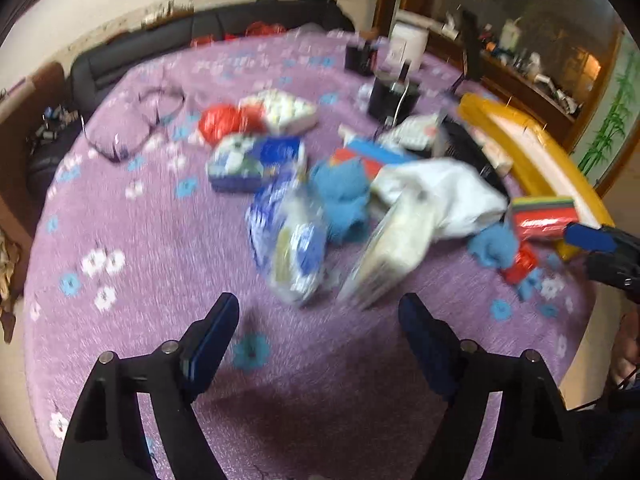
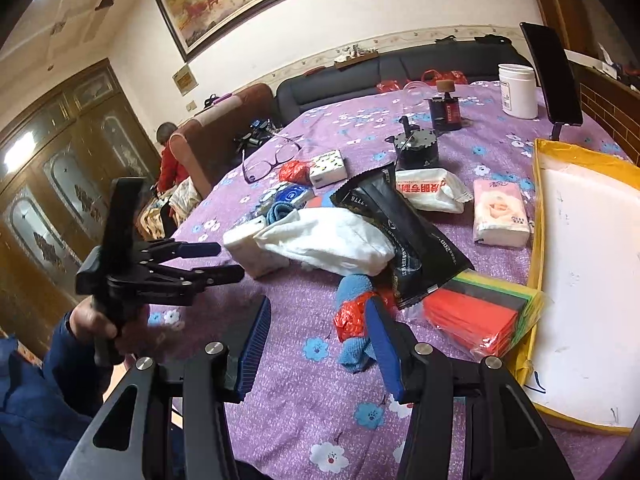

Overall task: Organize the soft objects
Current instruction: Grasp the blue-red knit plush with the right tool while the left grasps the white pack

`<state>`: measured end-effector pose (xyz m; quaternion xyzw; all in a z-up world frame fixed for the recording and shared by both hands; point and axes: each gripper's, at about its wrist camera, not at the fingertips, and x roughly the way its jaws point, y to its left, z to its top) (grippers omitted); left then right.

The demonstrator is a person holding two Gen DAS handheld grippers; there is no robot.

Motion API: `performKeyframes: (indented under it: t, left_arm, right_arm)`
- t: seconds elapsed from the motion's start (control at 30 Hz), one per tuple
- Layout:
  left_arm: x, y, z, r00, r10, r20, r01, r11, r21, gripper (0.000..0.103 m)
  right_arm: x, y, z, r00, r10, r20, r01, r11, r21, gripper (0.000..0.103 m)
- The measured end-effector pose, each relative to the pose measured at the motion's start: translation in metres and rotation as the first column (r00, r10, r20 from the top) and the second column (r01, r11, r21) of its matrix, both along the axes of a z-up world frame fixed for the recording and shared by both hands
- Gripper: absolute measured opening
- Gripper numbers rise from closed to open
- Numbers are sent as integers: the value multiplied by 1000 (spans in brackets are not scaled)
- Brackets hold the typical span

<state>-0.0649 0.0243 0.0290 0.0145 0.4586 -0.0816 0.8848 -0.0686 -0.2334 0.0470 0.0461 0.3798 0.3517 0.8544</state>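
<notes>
Left wrist view, blurred. Left gripper (image 1: 316, 330) jaws apart, nothing between them, hanging over bare purple cloth of the table (image 1: 140, 220) near its front edge. Ahead, mid-table, the heap of soft things: a blue-and-white plastic packet (image 1: 286, 236), a blue fuzzy cloth (image 1: 342, 196), a white cloth (image 1: 440, 192), a pale wrapped pack (image 1: 394, 256) that seems to lean against the white cloth; blur makes that uncertain. Yellow-rimmed tray (image 1: 520, 148) along the right edge.

Right wrist view, sharp. Right gripper (image 2: 320, 344) jaws part way apart, empty; a red foil ball (image 2: 352, 316) and a second blue fuzzy piece (image 2: 352, 284) lie just beyond and inside its right finger, not pinched. White cloth (image 2: 328, 240) lies mid-table, under a black foil pouch (image 2: 404, 236). Stack of coloured sheets (image 2: 480, 312) in clear wrap touches the tray's (image 2: 538, 208) left rim. Pink tissue pack (image 2: 500, 212) further back beside the tray. Left gripper (image 2: 230, 260) visible at the table's left edge, held in a hand (image 2: 92, 320).

Step in hand, as I judge it: picking a soft item. Best to take the near blue piece low, centre it between the pads, avoid catching the foil ball, lift before moving.
</notes>
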Motion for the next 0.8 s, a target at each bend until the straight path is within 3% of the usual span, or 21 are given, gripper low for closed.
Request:
performKeyframes:
  t: [0.1, 0.23, 0.27, 0.3, 0.37, 0.57, 0.6, 0.8]
  left_arm:
    - [1, -16, 8, 996, -51, 79, 50, 999, 15, 81]
    - [11, -38, 6, 990, -100, 96, 94, 993, 71, 80]
    - [12, -42, 6, 989, -110, 103, 103, 992, 74, 67]
    - [14, -46, 6, 988, -118, 97, 110, 990, 86, 45]
    - [22, -56, 1, 987, -140, 78, 132, 986, 100, 33]
    - [31, -61, -15, 990, -136, 24, 133, 987, 94, 29]
    - [29, -59, -15, 990, -138, 23, 136, 988, 77, 16]
    - [4, -37, 1, 988, -142, 59, 144, 989, -26, 15]
  right_arm:
    - [-1, 0, 1, 1000, -6, 2, 6, 1000, -5, 54]
    - [0, -4, -1, 1000, -24, -4, 24, 1000, -15, 54]
    - [0, -4, -2, 1000, -26, -7, 26, 999, -18, 54]
    - [0, -4, -3, 1000, -25, -10, 25, 999, -20, 54]
    - [0, -3, -5, 1000, -21, -20, 21, 999, -28, 54]
    - [5, 12, -14, 999, -14, -30, 12, 996, -90, 54]
    - [8, 16, -16, 999, -20, -27, 17, 993, -118, 54]
    - [25, 28, -33, 998, -50, -45, 40, 976, -214, 51]
